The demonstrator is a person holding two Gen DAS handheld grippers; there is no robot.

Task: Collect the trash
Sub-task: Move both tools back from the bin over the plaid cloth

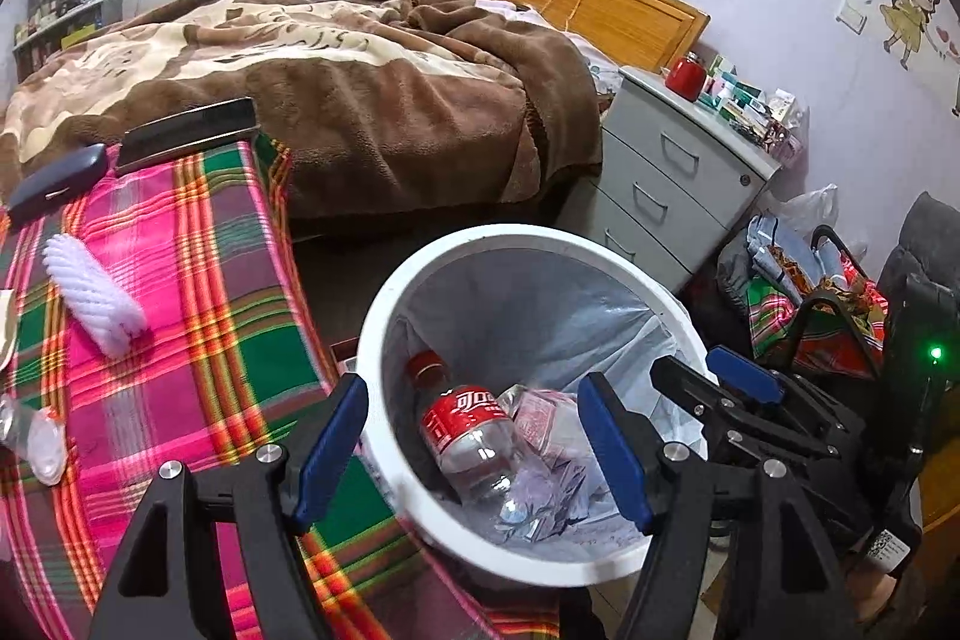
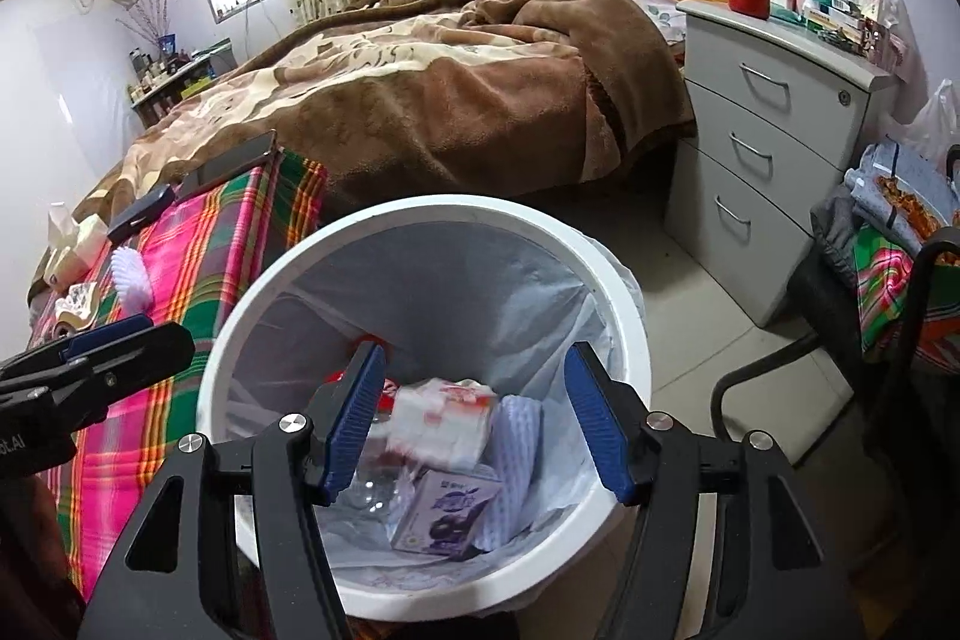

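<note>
From the left wrist camera, the left gripper (image 1: 474, 451) hangs over the white trash bin (image 1: 384, 316). Its two blue jaws are spread apart and pinch nothing. Down between them, at about 6 o'clock in the bin, lies a clear bottle (image 1: 474, 436) with a red label and red cap. It rests on the bin's bottom, well below the jaws and not touching them. Crumpled wrappers (image 1: 552, 436) lie beside it, toward the jaw at 3 o'clock. The right gripper (image 1: 720, 376) shows at 3 o'clock over the bin's rim. At 9 o'clock is a pink and green checked cloth (image 1: 180, 310) with a white brush (image 1: 90, 298) on it.

From the right wrist camera, the right gripper (image 2: 474, 424) also hangs over the bin (image 2: 252, 292), jaws spread wide, holding nothing. Between the jaws, lower in the bin, sits a white and red packet (image 2: 441, 418). It looks free of both jaws. Under it, at 6 o'clock, lie a purple box (image 2: 450, 514) and the clear bottle (image 2: 372, 496). The left gripper (image 2: 90, 346) pokes in at 9 o'clock.
</note>
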